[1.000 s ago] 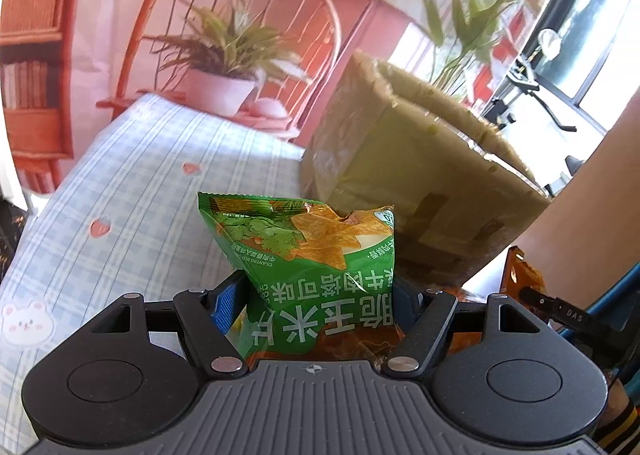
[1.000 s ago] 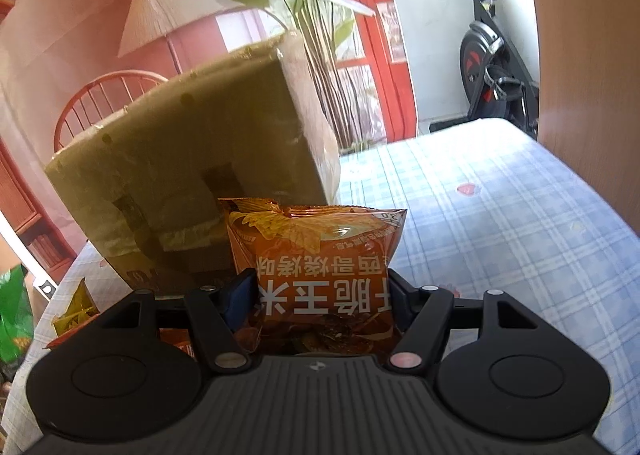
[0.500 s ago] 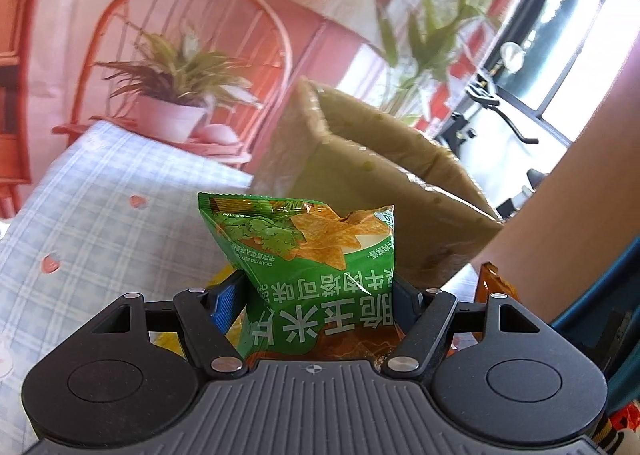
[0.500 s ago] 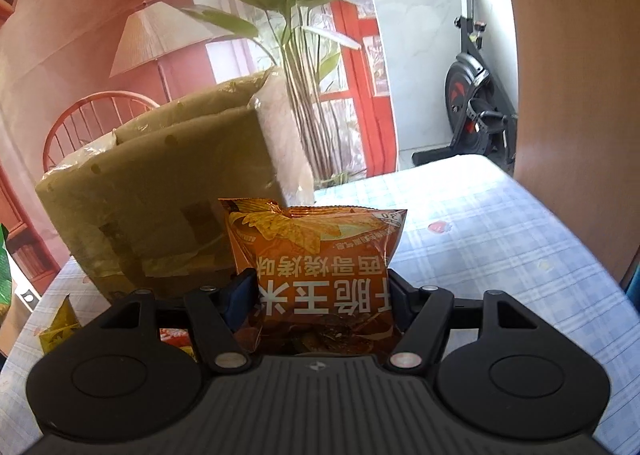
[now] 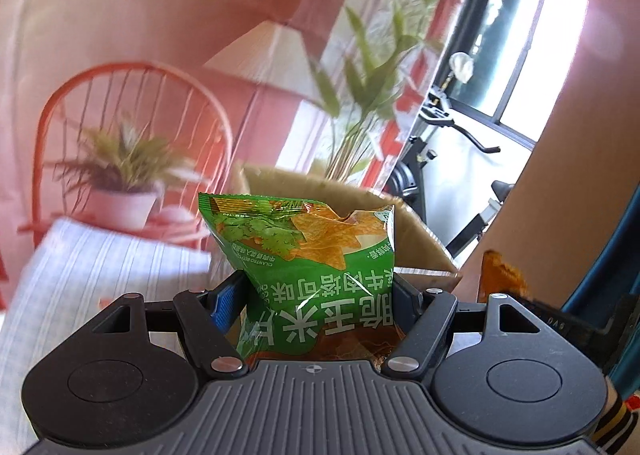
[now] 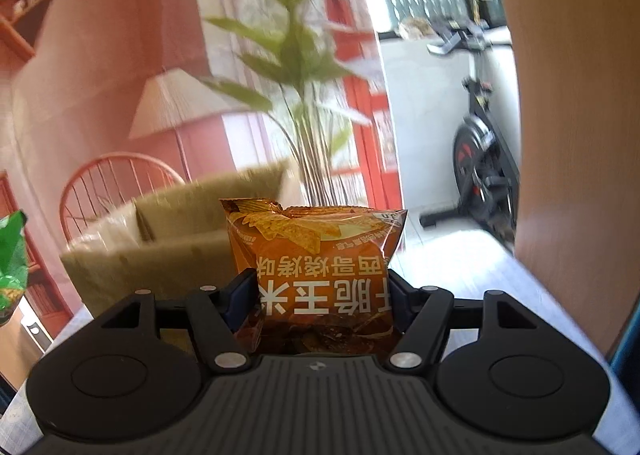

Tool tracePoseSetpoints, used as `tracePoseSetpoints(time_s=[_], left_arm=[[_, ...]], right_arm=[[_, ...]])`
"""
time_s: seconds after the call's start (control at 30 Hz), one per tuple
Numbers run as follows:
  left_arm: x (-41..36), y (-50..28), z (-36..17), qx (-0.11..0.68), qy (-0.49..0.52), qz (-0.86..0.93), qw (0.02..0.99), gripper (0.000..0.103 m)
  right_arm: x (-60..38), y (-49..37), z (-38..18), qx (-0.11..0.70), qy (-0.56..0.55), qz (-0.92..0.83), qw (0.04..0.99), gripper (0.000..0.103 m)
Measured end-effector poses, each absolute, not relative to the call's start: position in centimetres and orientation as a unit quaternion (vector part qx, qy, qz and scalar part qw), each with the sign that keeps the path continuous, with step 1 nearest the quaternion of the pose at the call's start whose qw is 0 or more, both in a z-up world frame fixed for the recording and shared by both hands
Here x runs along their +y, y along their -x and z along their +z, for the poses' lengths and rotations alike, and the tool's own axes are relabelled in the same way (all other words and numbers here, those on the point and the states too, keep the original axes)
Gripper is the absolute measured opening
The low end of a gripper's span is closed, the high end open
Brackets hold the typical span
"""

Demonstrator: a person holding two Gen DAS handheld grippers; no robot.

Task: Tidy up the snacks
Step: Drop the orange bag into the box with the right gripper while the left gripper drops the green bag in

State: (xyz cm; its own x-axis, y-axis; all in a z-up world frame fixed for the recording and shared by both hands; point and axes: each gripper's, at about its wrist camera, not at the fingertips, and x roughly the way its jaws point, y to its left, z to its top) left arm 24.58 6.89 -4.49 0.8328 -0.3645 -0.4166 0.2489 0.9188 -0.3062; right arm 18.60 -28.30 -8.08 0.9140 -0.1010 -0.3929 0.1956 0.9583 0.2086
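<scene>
Both wrist views, one carrying moment; we take the cardboard box (image 5: 416, 239) as our landmark throughout. We see the left gripper (image 5: 316, 295) clenched on the green snack bag (image 5: 308, 255), its pads pressing the lower sides of the packet, which stands upright between them with its crimped top edge free; we see the right gripper (image 6: 320, 295) clenched likewise on the orange snack bag (image 6: 316, 255); neither grip has altered over the last second. What has changed is the height of view: a second ago the box wall rose large beyond each packet, whereas now the box sits lower in both views and, in the left view, its open rim shows just behind the green packet's top; we read this as both hands having lifted their packets from beside the box to about the level of its opening. The orange packet also appears at the right edge of the left view, and the green one at the left edge of the right view; so the two bags travel side by side on the near side of the box. The checked tablecloth (image 5: 100, 267) lies to the left of the box, and the background is blurred. For the task we judge that pickup is complete and the carry towards the box well begun; the next move calls for passing both packets over the rim and releasing them inside.
</scene>
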Motion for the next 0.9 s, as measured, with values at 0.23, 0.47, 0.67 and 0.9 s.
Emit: tracePoseSetpoints(time_s=[0.23,0.47,0.67,0.9], left_arm=[[4.0,-28.5,-0.9,0.209,0.074,-0.182,0.958,0.076],[0.0,-34.6,-0.4,0.193,0.019,-0.166,0.967,0.076],[-2.3,-39.3,-2.6,0.216,-0.019,-0.144,0.965,0.076],[-2.2,-42.8,-4.5,0.240,-0.018,-0.143,0.960,0.077]], right_arm=[[-27.7,-21.4,-3.2,0.139,-0.084,-0.042,0.986,0.068],[-26.0,-25.8,-1.4,0.118,-0.052,-0.008,0.992,0.068],[-25.6,-28.8,-1.9,0.128,-0.060,0.012,0.990,0.068],[-26.3,-30.3,-3.0,0.145,-0.075,0.021,0.986,0.068]])
